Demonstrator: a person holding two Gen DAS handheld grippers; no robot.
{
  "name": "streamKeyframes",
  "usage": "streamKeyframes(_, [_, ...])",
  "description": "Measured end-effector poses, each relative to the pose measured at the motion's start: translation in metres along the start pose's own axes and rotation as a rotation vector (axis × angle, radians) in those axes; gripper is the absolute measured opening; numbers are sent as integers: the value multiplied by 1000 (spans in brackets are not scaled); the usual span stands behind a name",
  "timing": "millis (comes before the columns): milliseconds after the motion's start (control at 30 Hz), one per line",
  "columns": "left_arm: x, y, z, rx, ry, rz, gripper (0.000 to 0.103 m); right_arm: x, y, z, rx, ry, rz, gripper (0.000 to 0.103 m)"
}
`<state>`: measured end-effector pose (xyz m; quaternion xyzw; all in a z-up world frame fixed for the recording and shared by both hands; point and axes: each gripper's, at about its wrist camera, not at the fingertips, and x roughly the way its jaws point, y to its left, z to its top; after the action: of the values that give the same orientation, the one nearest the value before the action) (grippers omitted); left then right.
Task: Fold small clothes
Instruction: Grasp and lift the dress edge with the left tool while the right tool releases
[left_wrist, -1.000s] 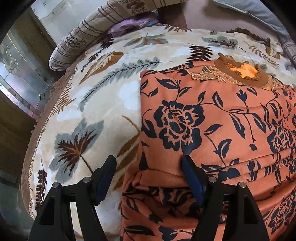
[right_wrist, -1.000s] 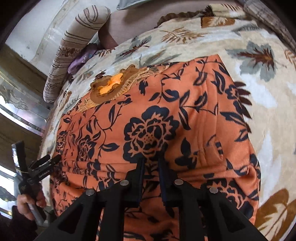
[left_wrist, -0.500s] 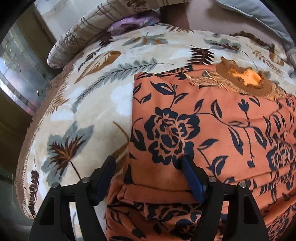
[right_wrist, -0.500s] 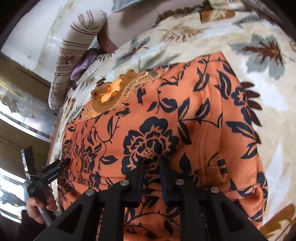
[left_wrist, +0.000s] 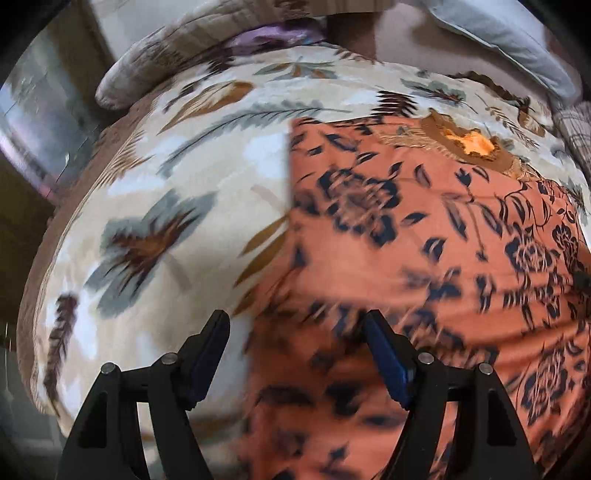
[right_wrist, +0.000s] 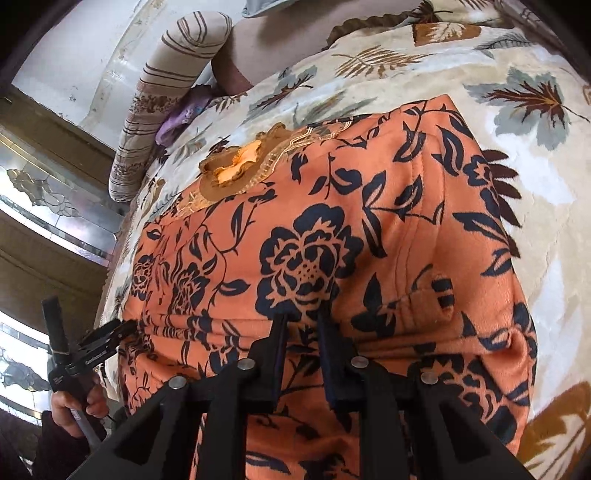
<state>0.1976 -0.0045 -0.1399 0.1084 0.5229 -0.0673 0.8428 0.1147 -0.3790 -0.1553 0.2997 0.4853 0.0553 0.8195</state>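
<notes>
Since the earlier frame the left claw (left_wrist: 295, 354) has been carried sideways, so the orange garment's (left_wrist: 424, 240) straight folded edge now sits ahead of its gap; this view is blurred. Its blue-padded jaws are spread wide, nothing gripped. Only the right wrist view shows a hand (right_wrist: 74, 406) holding that tool at far left. The right claw (right_wrist: 301, 336) is nearly pressed together; whether plush fabric is pinched cannot be told. A leaf-printed blanket (right_wrist: 480, 55) lies beneath, a striped bolster (right_wrist: 166, 92) beyond.
</notes>
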Motion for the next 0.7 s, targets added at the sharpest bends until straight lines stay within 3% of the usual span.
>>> streamKeyframes(167, [-22, 42, -34, -27, 12, -6, 76, -16, 3, -6, -38, -32, -1, 20])
streamKeyframes(300, [-35, 67, -66, -2, 64, -53, 76, -22, 0, -8, -28, -62, -4, 20])
streamKeyframes(533, [-35, 68, -109, 52, 132, -141, 70, -11, 13, -9, -62, -57, -40, 20])
streamKeyframes(700, [-21, 69, -135, 8, 201, -192, 66, -11, 12, -9, -56, -85, -36, 20])
